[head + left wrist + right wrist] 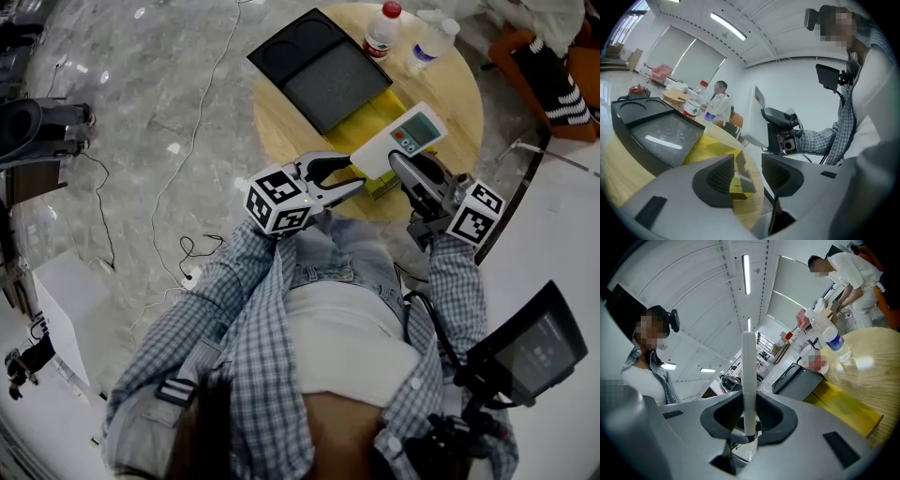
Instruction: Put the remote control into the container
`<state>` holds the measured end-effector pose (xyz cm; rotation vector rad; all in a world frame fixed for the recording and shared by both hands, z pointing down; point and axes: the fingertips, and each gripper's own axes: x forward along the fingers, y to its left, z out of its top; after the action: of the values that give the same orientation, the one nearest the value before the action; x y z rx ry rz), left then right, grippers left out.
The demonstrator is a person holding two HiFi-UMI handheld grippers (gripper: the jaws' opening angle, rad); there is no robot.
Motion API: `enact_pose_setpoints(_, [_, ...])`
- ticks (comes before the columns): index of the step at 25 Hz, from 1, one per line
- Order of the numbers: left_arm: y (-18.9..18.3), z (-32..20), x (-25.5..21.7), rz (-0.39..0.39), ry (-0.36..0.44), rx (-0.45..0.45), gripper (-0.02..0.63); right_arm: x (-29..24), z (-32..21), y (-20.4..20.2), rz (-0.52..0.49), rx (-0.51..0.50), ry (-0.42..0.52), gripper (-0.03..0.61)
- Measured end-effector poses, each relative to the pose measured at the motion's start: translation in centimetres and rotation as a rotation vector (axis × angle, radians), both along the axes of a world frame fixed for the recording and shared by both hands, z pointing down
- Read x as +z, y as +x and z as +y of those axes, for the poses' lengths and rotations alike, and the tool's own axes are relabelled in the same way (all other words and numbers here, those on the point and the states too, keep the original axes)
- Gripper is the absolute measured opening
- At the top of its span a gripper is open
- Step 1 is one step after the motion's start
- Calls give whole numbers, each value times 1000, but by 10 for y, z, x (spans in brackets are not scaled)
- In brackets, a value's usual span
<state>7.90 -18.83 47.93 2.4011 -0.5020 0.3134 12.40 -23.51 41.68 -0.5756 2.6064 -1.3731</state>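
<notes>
The white remote control (412, 131), with a small screen and an orange button, hangs tilted over the yellow container (367, 120) on the round wooden table (281, 127). My right gripper (401, 164) is shut on the remote's near end. In the right gripper view the remote (748, 380) stands edge-on between the pressed pads. My left gripper (354, 174) is open just left of the remote, with nothing between its fingers. The left gripper view shows its jaws apart (747, 173) over the yellow container (712, 150), with the remote (757, 119) beyond.
A black tray (319, 70) lies on the table behind the container. Two plastic bottles (380, 28) (433, 42) stand at the far edge. Cables (187, 253) trail on the marble floor at left. A person in white (848, 273) stands beyond the table.
</notes>
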Motion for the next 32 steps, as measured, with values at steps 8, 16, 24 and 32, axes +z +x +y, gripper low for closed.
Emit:
enact_pose_setpoints(8, [-45,-21,-19,-21,96,-153,149,37,-6,6,197,-51,-56,89])
enact_pose_setpoints(16, [-76,-27,-37,-63,156,-291,10,85,3,-10,399,-183,-128,89])
enact_pose_setpoints(24, [-88,-20,-35,-79,155,-329,9,123,3,-19,504,-264,-227,89])
enact_pose_setpoints(32, [-94,-18,-39,-85,160,-346,9,149,7,-18,633,-362,-265,89])
